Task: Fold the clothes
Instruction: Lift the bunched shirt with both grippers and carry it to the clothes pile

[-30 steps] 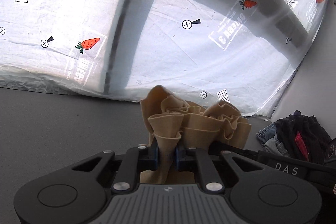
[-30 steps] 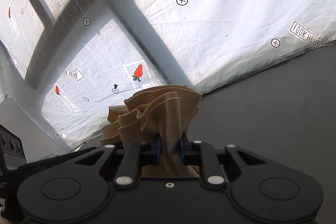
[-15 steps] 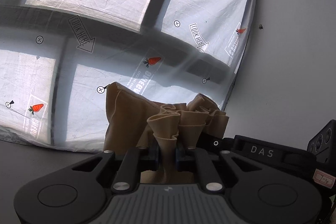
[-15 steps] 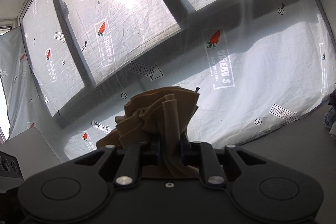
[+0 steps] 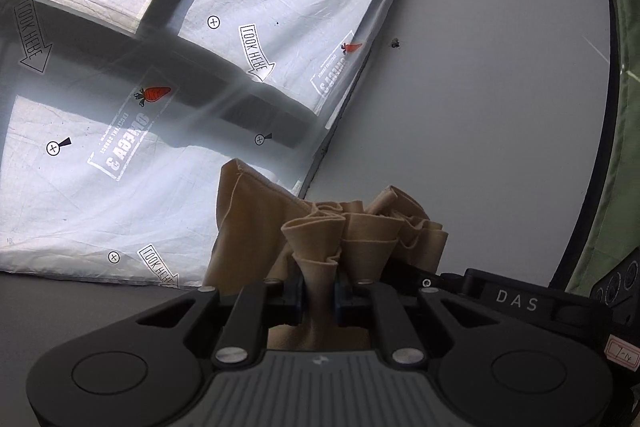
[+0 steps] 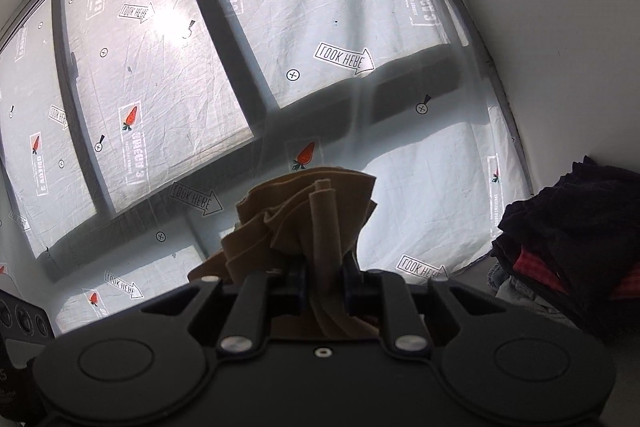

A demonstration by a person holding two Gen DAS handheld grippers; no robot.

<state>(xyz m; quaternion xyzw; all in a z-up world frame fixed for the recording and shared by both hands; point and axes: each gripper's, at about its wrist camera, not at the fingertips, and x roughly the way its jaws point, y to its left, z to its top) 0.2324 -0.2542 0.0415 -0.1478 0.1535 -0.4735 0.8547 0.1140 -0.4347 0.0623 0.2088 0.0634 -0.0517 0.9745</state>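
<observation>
A tan garment (image 5: 316,227) is bunched in folds between the fingers of my left gripper (image 5: 319,297), which is shut on it. The same tan garment (image 6: 304,219) is also pinched in my right gripper (image 6: 325,287), which is shut on it. Both grippers point upward and hold the cloth raised in front of the window. The rest of the garment hangs below the grippers, out of sight. The other gripper's black body (image 5: 516,301) shows close at the right of the left wrist view.
A window covered in white printed plastic sheeting (image 5: 120,147) fills the background, also in the right wrist view (image 6: 168,75). A white wall (image 5: 480,107) stands to the right. A pile of dark and red clothes (image 6: 568,247) lies at the right. The grey table surface (image 5: 80,295) shows low left.
Both grippers have tilted up and lifted with the tan garment still held. The view swung from the table up to the window and wall.
</observation>
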